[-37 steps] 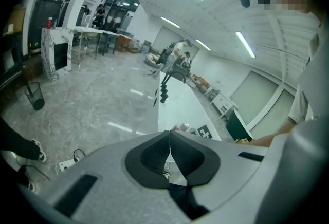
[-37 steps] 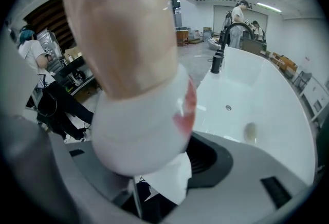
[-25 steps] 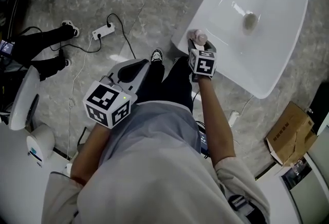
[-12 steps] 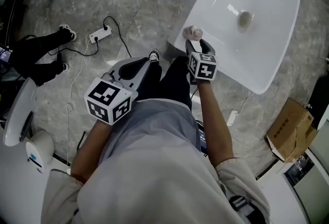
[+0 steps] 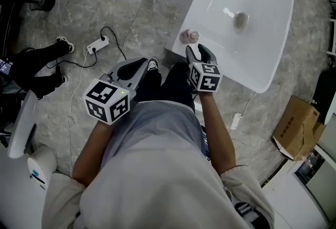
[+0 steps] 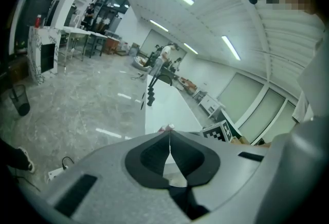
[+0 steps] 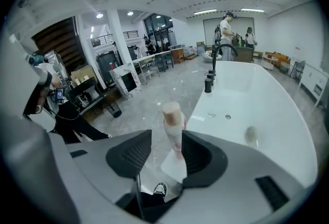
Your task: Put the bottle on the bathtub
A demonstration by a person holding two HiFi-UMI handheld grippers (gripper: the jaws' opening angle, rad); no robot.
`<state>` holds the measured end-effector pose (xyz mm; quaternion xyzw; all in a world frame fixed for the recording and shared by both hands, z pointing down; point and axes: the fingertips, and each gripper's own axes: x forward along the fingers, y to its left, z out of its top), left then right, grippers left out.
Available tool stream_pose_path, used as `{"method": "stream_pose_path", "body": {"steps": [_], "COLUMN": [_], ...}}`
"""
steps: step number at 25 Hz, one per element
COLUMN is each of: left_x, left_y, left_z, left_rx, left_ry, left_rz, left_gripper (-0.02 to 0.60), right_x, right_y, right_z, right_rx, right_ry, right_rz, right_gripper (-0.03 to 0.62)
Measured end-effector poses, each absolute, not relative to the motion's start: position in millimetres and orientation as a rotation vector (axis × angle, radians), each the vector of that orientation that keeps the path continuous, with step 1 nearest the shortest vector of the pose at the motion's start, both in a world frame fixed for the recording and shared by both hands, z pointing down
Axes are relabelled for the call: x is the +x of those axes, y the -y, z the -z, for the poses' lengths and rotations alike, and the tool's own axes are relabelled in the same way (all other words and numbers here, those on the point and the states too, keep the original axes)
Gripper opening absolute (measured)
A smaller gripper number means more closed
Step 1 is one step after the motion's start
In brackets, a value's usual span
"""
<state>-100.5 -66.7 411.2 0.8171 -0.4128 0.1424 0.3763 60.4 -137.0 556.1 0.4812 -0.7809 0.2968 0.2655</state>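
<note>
Right claw (image 5: 198, 52): spread wide, pinching nothing. Tips aimed at the tub corner, just short of the bottle. Gap wider than the bottle, so judged free to draw straight back without a knock.

Left claw (image 6: 169, 135): pressed together tip to tip, nothing between. Held low and to the left, well apart from the work. Judged idle, not needed for one light bottle.

Bottle (image 7: 174, 120): pale, slender, tan-capped. Stands upright on the near corner of the tub rim, in line with the right claw's gap and beyond its tips. Seems touched by neither jaw, though close against the right-hand one in the right gripper view; contact not to be settled from there. Set on the flat corner, judged chosen as the widest level patch of rim. Tall and narrow, so judged easy to tip at a brush from a jaw.

Bathtub (image 7: 241, 89): white, freestanding. Bears the bottle on the near end of its rim only. Task judged as good as met, with only the withdrawal left.

Drain (image 7: 250, 134): round, on the tub floor, well apart from the bottle.

Tap (image 7: 216, 61): black, arched, with small black knobs beside it, farther along the left rim.

Floor (image 5: 131, 7): grey, marble-look, all round the tub.

Persons (image 7: 226, 25): two, standing at the far end of the hall, too small for more.
</note>
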Motion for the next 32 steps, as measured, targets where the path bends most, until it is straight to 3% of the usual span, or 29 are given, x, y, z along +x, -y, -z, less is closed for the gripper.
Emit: {"method": "stream_pose_path", "body": {"steps": [15, 32], "left_x": [-91, -83], "left_y": [82, 86], "left_z": [-385, -339], "left_rx": [2.163, 2.288], "left_ry": [1.022, 1.020], "left_rz": [-0.264, -0.215], "left_gripper": [0.009, 0.009], "right_x": [58, 74], "right_y": [108, 78], "right_z": [-435, -353], "right_rx": [1.347, 1.243], "right_ry": [2.348, 2.458], "right_rz": [-0.948, -0.764], "right_gripper": [0.101, 0.012]}}
